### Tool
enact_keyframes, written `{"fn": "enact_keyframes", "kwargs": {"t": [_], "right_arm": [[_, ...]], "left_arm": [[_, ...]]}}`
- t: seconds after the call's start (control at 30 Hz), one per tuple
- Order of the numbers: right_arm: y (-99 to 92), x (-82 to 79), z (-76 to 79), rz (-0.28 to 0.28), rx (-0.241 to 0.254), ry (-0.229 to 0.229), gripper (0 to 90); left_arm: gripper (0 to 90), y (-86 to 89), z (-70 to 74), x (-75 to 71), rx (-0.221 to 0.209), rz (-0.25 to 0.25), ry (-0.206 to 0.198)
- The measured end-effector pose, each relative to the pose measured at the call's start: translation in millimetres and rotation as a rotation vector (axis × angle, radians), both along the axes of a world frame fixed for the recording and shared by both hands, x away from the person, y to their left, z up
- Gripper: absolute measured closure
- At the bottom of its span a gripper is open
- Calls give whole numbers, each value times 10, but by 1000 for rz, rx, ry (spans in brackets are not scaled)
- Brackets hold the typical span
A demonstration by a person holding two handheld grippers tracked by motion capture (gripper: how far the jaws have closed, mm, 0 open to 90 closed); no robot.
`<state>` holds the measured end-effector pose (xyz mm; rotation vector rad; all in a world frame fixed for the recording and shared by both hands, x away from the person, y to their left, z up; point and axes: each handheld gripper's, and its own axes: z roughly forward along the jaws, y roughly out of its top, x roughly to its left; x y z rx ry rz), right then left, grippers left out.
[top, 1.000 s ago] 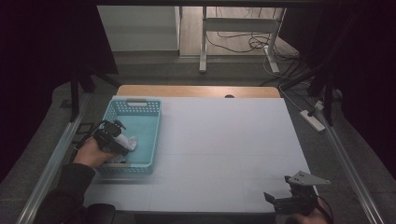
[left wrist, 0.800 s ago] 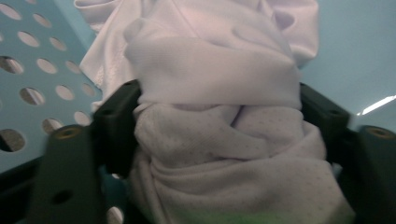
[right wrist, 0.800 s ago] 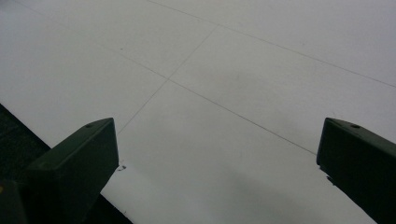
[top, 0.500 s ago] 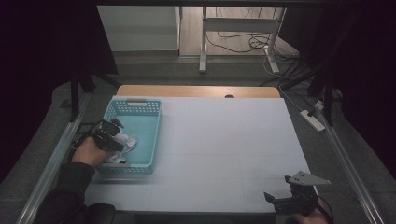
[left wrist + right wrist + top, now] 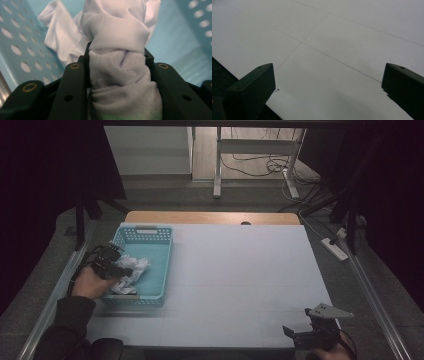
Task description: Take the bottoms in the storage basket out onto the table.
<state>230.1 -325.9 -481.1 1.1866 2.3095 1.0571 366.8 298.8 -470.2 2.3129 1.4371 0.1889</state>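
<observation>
Compared with a second ago, my left tool (image 5: 117, 75) is now pinching the white cloth (image 5: 120, 62): its jaws have just been closing, and the fabric is bunching tight between them. I am starting to draw it up, the hand shifting a little toward the near-left of the blue basket (image 5: 162, 270), where the cloth is lying. That suggests the pick is secured and lifting out comes next. My right tool (image 5: 312, 332) is waiting, jaws wide apart and empty, over the white surface (image 5: 240, 270).
</observation>
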Motion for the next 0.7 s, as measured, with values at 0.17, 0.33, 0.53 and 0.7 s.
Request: {"fn": "enact_keyframes", "kwargs": {"t": [0.17, 0.33, 0.53, 0.7], "right_arm": [[-3, 1, -1, 0, 1, -1, 0], [-2, 1, -1, 0, 1, -1, 0], [-1, 1, -1, 0, -2, 0, 0], [0, 2, -2, 0, 0, 1, 0]], "left_arm": [[623, -17, 96, -13, -47, -17, -39], [623, -41, 192, -16, -80, -27, -68], [623, -28, 312, -6, -119, -29, -99], [622, -42, 415, 5, -134, -31, -119]]}}
